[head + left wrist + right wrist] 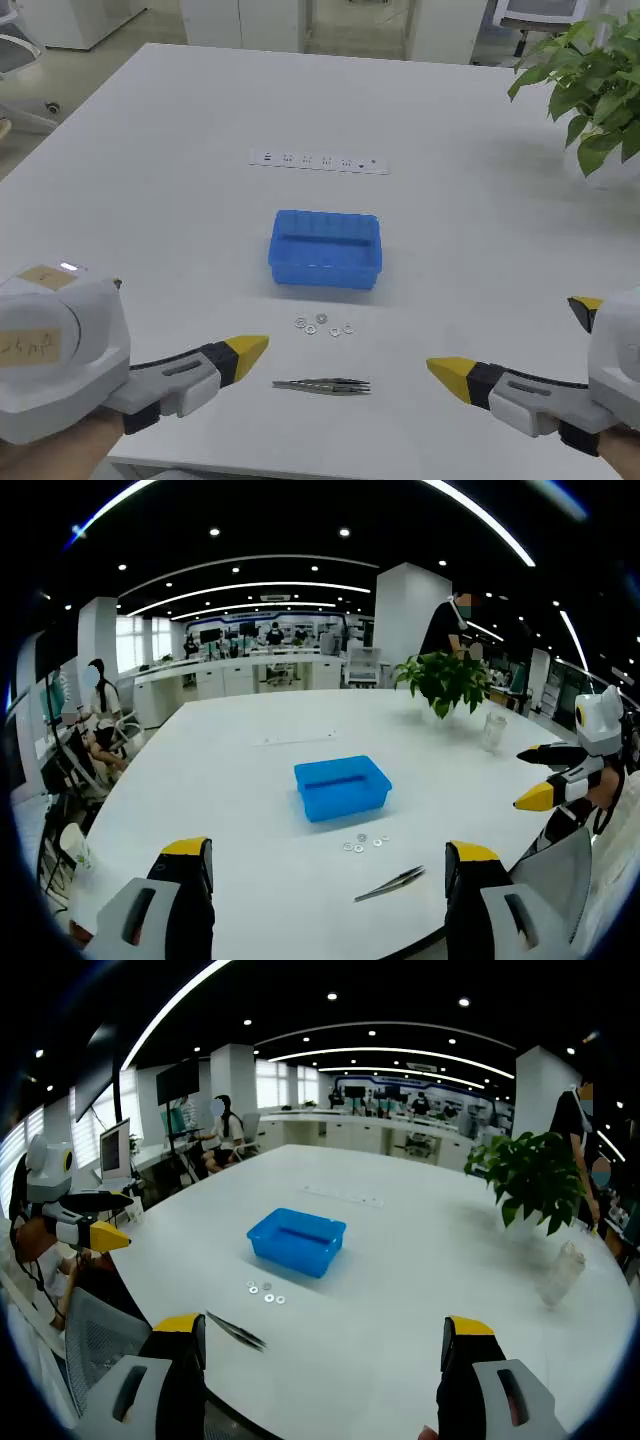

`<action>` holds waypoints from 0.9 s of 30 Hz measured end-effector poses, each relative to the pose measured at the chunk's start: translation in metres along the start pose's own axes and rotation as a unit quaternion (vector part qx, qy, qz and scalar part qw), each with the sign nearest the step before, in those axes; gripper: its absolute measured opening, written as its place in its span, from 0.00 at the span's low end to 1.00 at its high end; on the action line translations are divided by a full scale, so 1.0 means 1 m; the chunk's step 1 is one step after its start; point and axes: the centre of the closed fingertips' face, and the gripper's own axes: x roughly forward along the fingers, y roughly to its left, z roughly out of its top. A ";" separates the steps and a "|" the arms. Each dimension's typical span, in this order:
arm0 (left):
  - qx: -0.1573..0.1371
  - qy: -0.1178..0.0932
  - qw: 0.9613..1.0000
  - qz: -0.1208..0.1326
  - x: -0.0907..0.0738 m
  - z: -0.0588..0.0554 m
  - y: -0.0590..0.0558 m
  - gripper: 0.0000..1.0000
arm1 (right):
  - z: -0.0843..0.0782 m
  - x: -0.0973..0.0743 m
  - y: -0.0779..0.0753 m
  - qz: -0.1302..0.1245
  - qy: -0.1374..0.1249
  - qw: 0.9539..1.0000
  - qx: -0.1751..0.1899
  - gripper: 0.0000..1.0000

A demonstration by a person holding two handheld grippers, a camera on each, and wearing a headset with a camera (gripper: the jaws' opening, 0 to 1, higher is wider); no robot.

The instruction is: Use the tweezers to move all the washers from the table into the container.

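A blue container (325, 248) (342, 786) (297, 1239) stands in the middle of the white table (450, 200). Several small washers (323, 324) (365, 842) (265, 1291) lie just in front of it. Metal tweezers (322, 384) (391, 882) (236, 1330) lie flat nearer the front edge. My left gripper (325, 865) is open, low at the left, its yellow fingertip (246, 350) left of the tweezers. My right gripper (320, 1345) is open at the right, a yellow fingertip (447, 374) right of the tweezers. Neither holds anything.
A white power strip (318, 161) lies beyond the container. A potted plant (592, 85) stands at the table's far right, with a glass jar (492, 731) beside it. Office chairs and people fill the room behind.
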 end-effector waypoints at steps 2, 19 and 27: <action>-0.001 -0.001 1.000 -0.002 0.000 0.001 0.000 0.99 | -0.001 0.001 0.000 0.000 0.003 1.000 -0.005 0.97; -0.001 0.001 1.000 0.003 -0.003 -0.002 0.007 0.99 | -0.003 0.009 0.004 0.002 0.014 1.000 -0.014 0.96; 0.008 0.003 1.000 0.000 -0.001 -0.003 0.011 0.99 | -0.004 0.016 0.006 0.003 0.020 1.000 -0.016 0.96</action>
